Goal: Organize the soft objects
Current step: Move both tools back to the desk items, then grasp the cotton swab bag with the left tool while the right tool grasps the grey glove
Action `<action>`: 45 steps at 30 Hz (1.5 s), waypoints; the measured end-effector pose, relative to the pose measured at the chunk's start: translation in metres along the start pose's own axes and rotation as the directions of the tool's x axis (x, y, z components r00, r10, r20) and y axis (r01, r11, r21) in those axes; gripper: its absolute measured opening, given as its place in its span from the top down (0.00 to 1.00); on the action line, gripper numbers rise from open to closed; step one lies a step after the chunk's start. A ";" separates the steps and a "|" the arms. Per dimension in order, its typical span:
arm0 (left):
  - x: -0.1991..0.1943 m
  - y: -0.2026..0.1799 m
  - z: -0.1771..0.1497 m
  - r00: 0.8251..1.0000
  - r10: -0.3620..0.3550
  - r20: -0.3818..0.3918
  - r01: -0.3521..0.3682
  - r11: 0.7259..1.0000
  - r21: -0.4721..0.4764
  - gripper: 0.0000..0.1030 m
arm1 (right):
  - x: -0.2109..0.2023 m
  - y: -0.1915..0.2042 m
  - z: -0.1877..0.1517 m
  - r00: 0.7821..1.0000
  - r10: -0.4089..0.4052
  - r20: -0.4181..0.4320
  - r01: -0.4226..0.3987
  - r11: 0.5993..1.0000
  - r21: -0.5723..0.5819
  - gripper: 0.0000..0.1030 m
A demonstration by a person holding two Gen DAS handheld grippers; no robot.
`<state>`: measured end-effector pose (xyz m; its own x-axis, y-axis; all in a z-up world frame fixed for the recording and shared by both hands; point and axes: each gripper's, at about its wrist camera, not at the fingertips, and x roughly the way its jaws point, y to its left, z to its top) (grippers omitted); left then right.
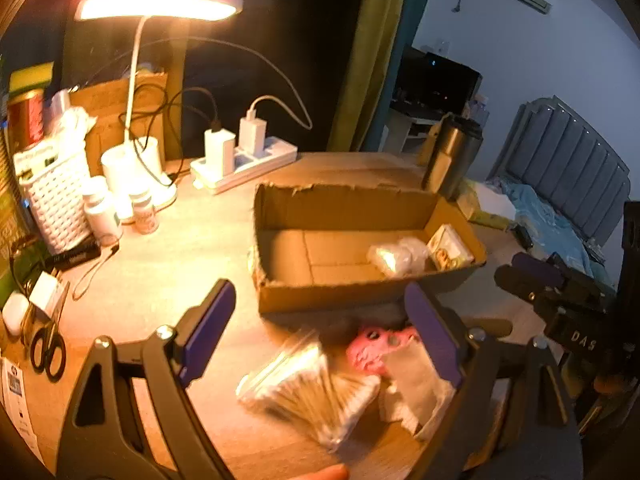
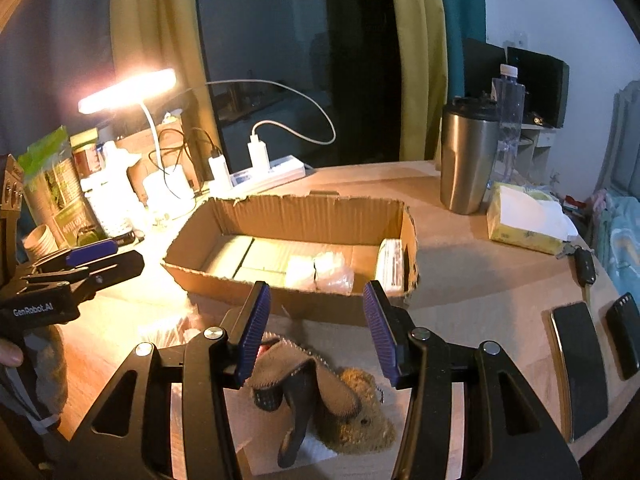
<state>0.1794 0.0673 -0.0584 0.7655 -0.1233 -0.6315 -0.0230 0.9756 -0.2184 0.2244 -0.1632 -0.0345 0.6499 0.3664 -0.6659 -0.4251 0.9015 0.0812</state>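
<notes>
An open cardboard box (image 1: pixel 276 216) (image 2: pixel 304 210) sits mid-table and holds a clear plastic packet (image 1: pixel 396 258) (image 2: pixel 320 270) and a small printed box (image 1: pixel 448 248) (image 2: pixel 391 266). In the left wrist view, my left gripper (image 1: pixel 320 332) is open and empty above a bag of cotton swabs (image 1: pixel 312 392), a pink soft item (image 1: pixel 368 350) and white pads (image 1: pixel 416 392). In the right wrist view, my right gripper (image 2: pixel 316 328) is open and empty above a grey glove (image 2: pixel 304 384) and a brown plush toy (image 2: pixel 356 420). The right gripper also shows in the left wrist view (image 1: pixel 532 280), and the left one in the right wrist view (image 2: pixel 100 260).
A lit desk lamp (image 1: pixel 156 4), power strip with chargers (image 1: pixel 240 160), white basket (image 1: pixel 56 192), small bottles (image 1: pixel 120 208) and scissors (image 1: pixel 48 352) crowd the left. A steel tumbler (image 2: pixel 468 156), tissue pack (image 2: pixel 524 216), car key (image 2: pixel 586 266) and two phones (image 2: pixel 580 368) lie right.
</notes>
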 end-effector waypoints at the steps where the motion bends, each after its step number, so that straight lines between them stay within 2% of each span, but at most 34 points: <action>1: 0.001 0.002 -0.004 1.000 0.003 -0.009 -0.003 1.000 -0.002 0.15 | 0.001 0.000 -0.002 1.000 -0.003 -0.006 0.003 1.000 0.000 0.50; 15: 0.023 0.011 -0.043 0.994 0.031 -0.105 -0.033 0.999 -0.024 0.15 | 0.017 -0.003 -0.025 0.997 0.013 -0.080 -0.012 1.000 0.008 0.49; 17: 0.028 0.011 -0.047 0.992 0.032 -0.120 -0.035 0.999 -0.025 0.15 | 0.021 -0.002 -0.027 0.995 0.025 -0.095 -0.024 1.000 0.007 0.47; 19: 0.031 0.011 -0.050 0.991 0.035 -0.133 -0.039 0.999 -0.023 0.14 | 0.024 0.000 -0.030 0.993 0.037 -0.108 -0.036 0.999 0.006 0.41; 21: 0.034 0.011 -0.052 0.989 0.039 -0.144 -0.042 0.999 -0.022 0.12 | 0.028 0.001 -0.033 0.992 0.044 -0.121 -0.044 0.999 0.004 0.41; 22: 0.037 0.011 -0.054 0.988 0.039 -0.151 -0.043 0.999 -0.024 0.07 | 0.030 0.001 -0.035 0.991 0.048 -0.126 -0.047 0.999 0.005 0.41; 23: 0.038 0.010 -0.054 0.987 0.040 -0.154 -0.044 0.999 -0.024 0.05 | 0.032 0.001 -0.036 0.990 0.050 -0.133 -0.050 0.999 0.007 0.41; 31: 0.054 0.004 -0.060 0.977 0.076 -0.201 -0.076 0.997 0.006 0.05 | 0.042 -0.003 -0.048 0.980 0.082 -0.181 -0.079 0.997 0.022 0.41; 32: 0.054 0.004 -0.060 0.976 0.081 -0.201 -0.082 0.997 0.003 0.05 | 0.042 -0.003 -0.050 0.979 0.088 -0.181 -0.085 0.996 0.023 0.46; 34: 0.056 0.005 -0.060 0.975 0.089 -0.202 -0.091 0.996 -0.002 0.05 | 0.043 -0.002 -0.052 0.978 0.095 -0.183 -0.093 0.995 0.019 0.65; 37: 0.058 0.008 -0.060 0.974 0.081 -0.211 -0.087 0.996 -0.018 0.05 | 0.041 -0.002 -0.052 0.980 0.103 -0.173 -0.103 0.995 0.011 0.72; 45: 0.057 0.009 -0.062 0.973 0.051 -0.224 -0.060 0.998 -0.031 0.06 | 0.023 -0.012 -0.042 0.988 0.117 -0.102 -0.115 0.993 0.025 0.74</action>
<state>0.1831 0.0574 -0.1423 0.6001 -0.1107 -0.7922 -0.0889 0.9750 -0.2036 0.2176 -0.1754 -0.0817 0.5283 0.4440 -0.7237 -0.4814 0.8588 0.1754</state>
